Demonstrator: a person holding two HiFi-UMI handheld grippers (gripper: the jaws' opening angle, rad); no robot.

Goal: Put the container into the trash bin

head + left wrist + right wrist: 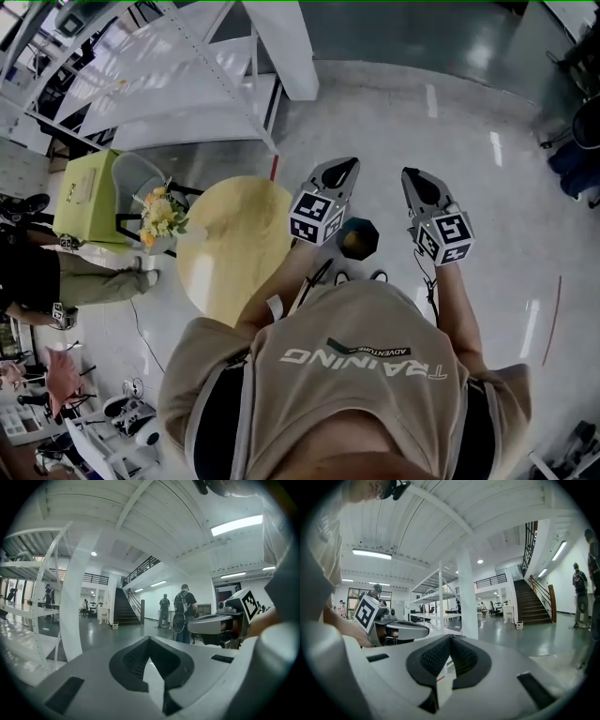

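Head view: both grippers are held out above the trash bin (pixel 367 228), left gripper (pixel 345 167) just left of it, right gripper (pixel 412 175) just right. In their own views the left gripper (pixel 149 641) and right gripper (pixel 450 639) each have their jaws together at the tips, with nothing between them.

A small brownish thing (pixel 351 242) lies inside the bin. We take it for the container, though it is too small to be sure. If so, the drop looks done.

Risks: the bin looks light and stands on a glossy floor (pixel 469 141), so a low reach could nudge it over or send it sliding. If that thing is not the container, we hold nothing.

Bin: dark, many-sided, matt. Floor: polished grey. Round table (pixel 234 244) left of the bin: pale wood grain. Jaw pads: black, ribbed.
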